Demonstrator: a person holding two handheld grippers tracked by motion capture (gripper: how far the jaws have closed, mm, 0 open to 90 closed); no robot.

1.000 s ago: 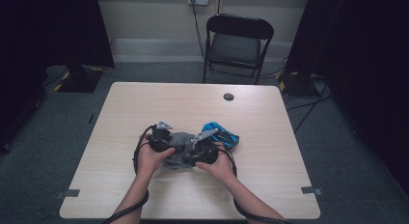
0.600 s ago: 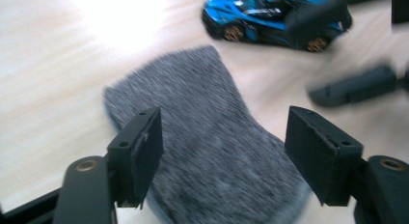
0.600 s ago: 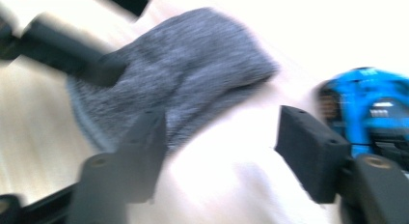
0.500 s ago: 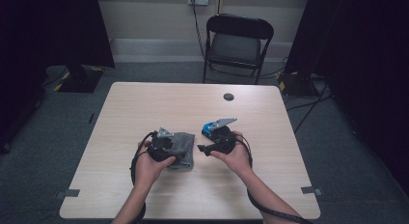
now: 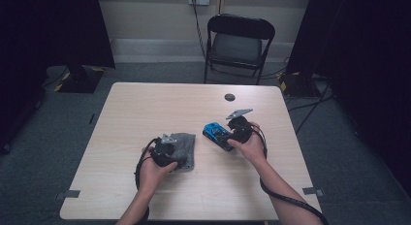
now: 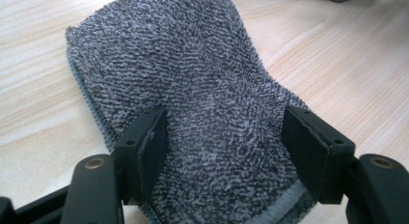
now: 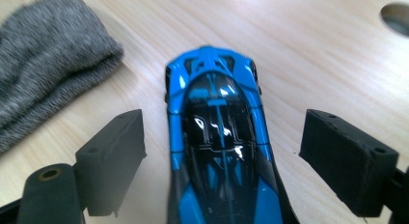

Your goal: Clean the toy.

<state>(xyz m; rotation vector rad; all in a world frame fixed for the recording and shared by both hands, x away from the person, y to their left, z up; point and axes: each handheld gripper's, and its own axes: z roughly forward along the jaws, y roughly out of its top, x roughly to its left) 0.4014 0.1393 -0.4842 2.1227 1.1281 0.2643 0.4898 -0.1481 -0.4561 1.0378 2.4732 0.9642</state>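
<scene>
A folded grey towel [image 5: 181,146] lies flat on the bench [image 5: 145,108], a little left of the middle of the high view. The left hand-held gripper [image 5: 167,146] sits right on top of it. In the left gripper view, the towel [image 6: 193,103] fills the middle of the frame, and the two black jaws stand on either side of its near end. They have just been closing a little, but the pads look like they are not squeezing the cloth yet. It looks like the left hand is getting ready to pinch the towel, maybe to lift or move it.

A small blue toy car [image 5: 216,135] rests on the bench just right of the towel, with bare wood between them. The right hand-held gripper [image 5: 231,130] is by the car's right end. In the right gripper view, the toy car [image 7: 219,137] runs up the middle of the frame, and the jaws stand wide apart with a gap on each side. They have just been opening, so nothing is gripped, though the car is between them. My guess is the car has been set down here so it stays clear of the towel.

A small dark round spot [image 5: 229,97] sits on the bench in the upper part of the high view, far from both hands.
</scene>
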